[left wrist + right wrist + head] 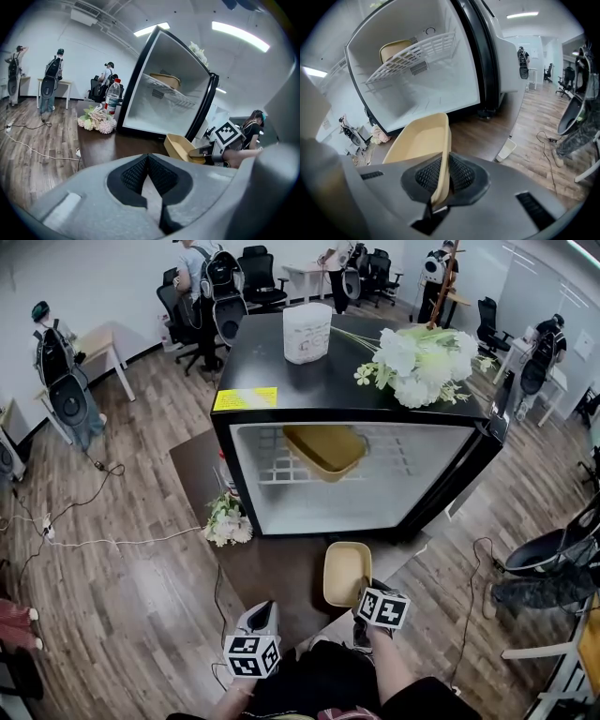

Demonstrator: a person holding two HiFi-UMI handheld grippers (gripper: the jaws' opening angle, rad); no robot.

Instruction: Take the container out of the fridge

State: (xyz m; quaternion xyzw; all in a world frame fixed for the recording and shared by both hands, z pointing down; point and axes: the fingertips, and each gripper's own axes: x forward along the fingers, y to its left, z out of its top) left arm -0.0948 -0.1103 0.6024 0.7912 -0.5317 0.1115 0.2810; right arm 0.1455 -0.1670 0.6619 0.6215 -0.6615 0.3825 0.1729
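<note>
Near the fridge (281, 381), the right gripper (439, 185) jaws pinch only the container (419, 138) rim, so it may slip. The left gripper (149, 169) jaws are together.

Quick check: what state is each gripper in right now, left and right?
Left gripper: jaws closed, holding nothing.
Right gripper: jaws closed on the side wall of the tan container.

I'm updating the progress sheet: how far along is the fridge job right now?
Done: one tan container is out of the open fridge, in front of it. In hand: the right gripper grips its rim; the left gripper is shut and empty. Left: setting it down, and a second tan container sits on the fridge's shelf.
</note>
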